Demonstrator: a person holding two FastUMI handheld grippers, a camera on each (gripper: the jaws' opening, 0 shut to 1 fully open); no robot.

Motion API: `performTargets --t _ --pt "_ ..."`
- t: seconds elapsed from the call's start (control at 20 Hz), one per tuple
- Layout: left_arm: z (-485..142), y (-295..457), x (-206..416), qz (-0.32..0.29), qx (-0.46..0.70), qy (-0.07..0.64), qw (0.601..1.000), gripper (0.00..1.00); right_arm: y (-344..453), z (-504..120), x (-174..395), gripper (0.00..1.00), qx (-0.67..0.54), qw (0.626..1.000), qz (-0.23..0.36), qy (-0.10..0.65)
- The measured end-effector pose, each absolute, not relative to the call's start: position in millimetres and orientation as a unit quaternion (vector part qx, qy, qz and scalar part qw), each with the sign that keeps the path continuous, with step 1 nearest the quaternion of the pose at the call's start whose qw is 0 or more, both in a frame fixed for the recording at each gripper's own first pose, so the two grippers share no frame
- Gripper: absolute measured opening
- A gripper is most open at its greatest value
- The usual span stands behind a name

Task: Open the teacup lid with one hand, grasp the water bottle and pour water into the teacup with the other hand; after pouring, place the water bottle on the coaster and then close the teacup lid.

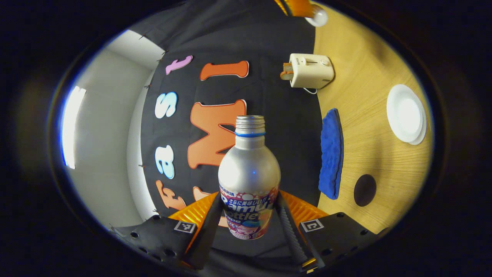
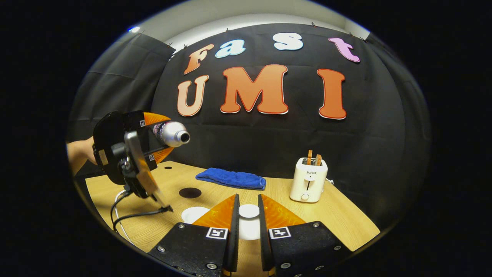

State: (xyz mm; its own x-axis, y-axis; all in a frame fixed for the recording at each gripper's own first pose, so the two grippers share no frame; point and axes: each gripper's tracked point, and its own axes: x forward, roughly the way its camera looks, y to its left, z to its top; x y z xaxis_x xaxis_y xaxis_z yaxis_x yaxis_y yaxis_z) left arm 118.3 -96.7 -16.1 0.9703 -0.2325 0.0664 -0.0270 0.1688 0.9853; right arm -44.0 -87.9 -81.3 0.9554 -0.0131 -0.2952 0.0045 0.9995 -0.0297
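A silver water bottle [image 1: 249, 169] with an uncapped mouth sits between my left gripper's [image 1: 249, 200] fingers, which press on its labelled lower half. In the right gripper view that bottle [image 2: 173, 134] lies tipped on its side in the left gripper [image 2: 163, 135], mouth pointing right, high above the table's left part. My right gripper [image 2: 248, 198] is shut on the white teacup lid [image 2: 249, 211]. The lid [image 1: 319, 16] also shows at the right gripper's tip in the left gripper view. The white teacup [image 1: 405, 113] stands on the table; its rim [image 2: 192, 214] peeks out left of my right fingers. The dark round coaster [image 2: 190, 192] lies bare.
A folded blue cloth [image 2: 231, 179] lies at the back of the wooden table [image 2: 338, 215]. A cream toaster [image 2: 308, 180] holding toast slices stands at the right. A cable [image 2: 130, 215] hangs from the left gripper, which a hand [image 2: 78, 152] holds.
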Motion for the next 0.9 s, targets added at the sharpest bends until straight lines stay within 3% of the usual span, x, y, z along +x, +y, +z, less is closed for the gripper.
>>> performTargets --t 0.3,0.35,0.4,0.6,0.85,0.9 --pt "23.3 -74.6 133.3 -0.022 0.546 -0.112 0.830 0.79 -88.0 -71.7 -35.7 0.25 -0.017 0.989 -0.008 0.147" --pt "27.9 -69.0 134.7 -0.012 0.526 -0.117 0.842 0.83 -88.4 -72.8 -33.8 0.24 -0.017 0.989 -0.010 0.149" --pt "27.4 -64.3 135.9 -0.009 0.501 -0.117 0.858 0.80 -89.1 -73.8 -32.3 0.24 -0.017 0.988 -0.011 0.153" --pt "23.7 -38.6 133.4 0.004 0.386 -0.105 0.917 0.83 -89.2 -78.4 -32.9 0.24 -0.014 0.987 -0.013 0.159" --pt "10.5 -27.1 144.9 0.015 0.245 -0.078 0.966 0.83 -87.4 -86.1 -31.2 0.24 -0.012 0.986 -0.014 0.167" --pt "6.5 -26.5 145.7 0.012 0.222 -0.068 0.973 0.87 -86.4 -86.4 -30.6 0.24 -0.009 0.986 -0.013 0.167"
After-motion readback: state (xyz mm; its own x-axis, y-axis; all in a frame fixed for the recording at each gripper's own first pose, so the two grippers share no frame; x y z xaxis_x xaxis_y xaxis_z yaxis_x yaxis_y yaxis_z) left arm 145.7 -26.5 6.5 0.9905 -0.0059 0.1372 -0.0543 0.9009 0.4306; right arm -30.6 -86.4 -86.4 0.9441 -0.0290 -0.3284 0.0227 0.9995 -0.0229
